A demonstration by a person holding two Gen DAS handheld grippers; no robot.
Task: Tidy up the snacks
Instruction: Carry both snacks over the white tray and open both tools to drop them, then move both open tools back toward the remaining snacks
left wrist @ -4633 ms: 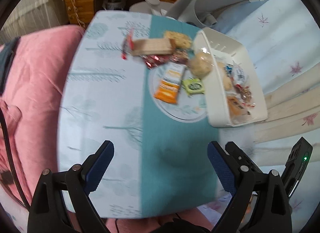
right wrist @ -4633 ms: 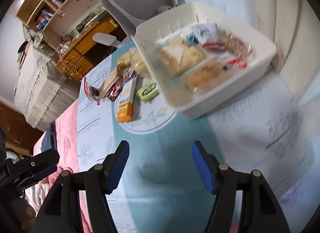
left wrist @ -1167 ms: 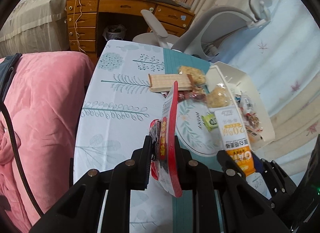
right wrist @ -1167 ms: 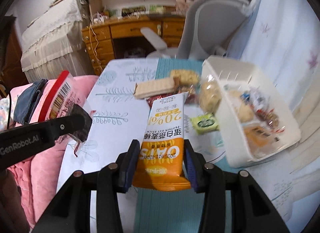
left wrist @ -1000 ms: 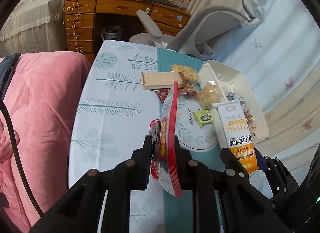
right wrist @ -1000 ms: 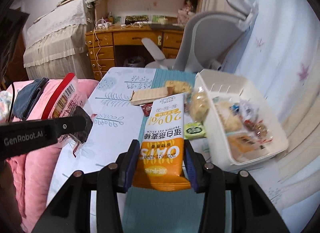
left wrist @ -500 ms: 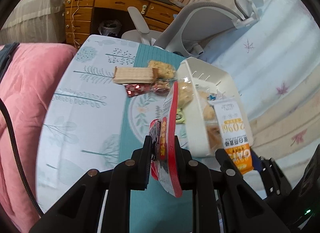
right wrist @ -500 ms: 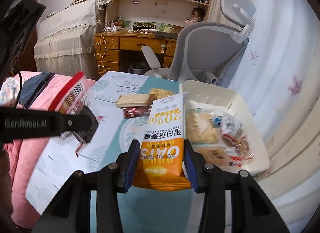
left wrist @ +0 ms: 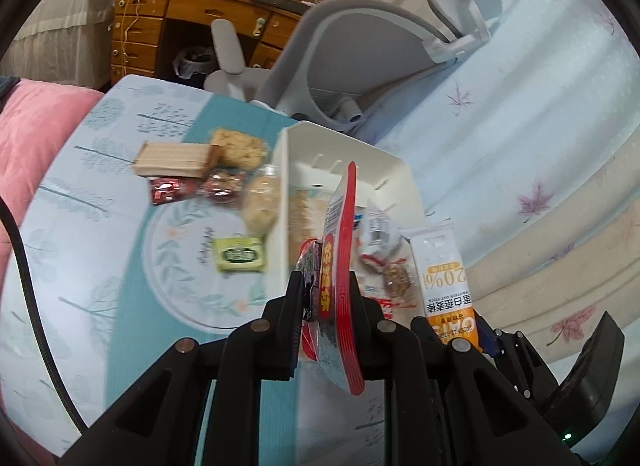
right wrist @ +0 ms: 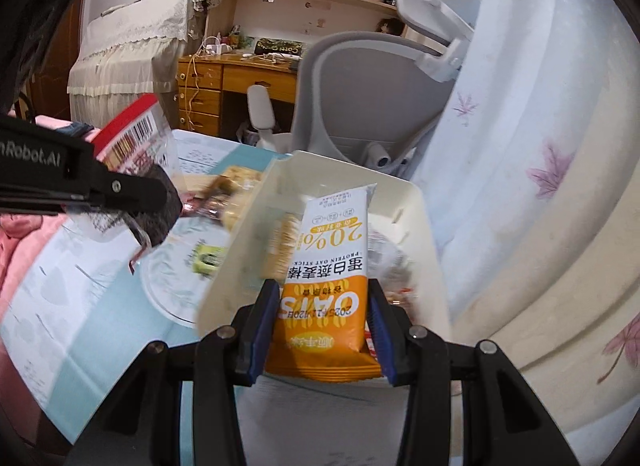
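Snacks hang over the bin [right wrist: 424, 225]: your right gripper [right wrist: 322, 326] clamps the oat bar [right wrist: 332, 266] (long axis forward), left gripper [left wrist: 324, 298] pinches the red packet [left wrist: 340, 242].

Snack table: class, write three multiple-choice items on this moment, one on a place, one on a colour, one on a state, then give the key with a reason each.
1. Where does the green packet lie?
A. in the bin
B. on the cloth left of the bin
C. on the chair

2. What colour is the lower part of the oat bar wrapper?
A. orange
B. purple
C. black

3. How is the left gripper?
A. open and empty
B. shut on the red packet
C. shut on the wafers

Key: B, the green packet sits on the cloth beside the bin; A, orange shows between the right gripper pads; B, the red packet stands clamped between the fingers.
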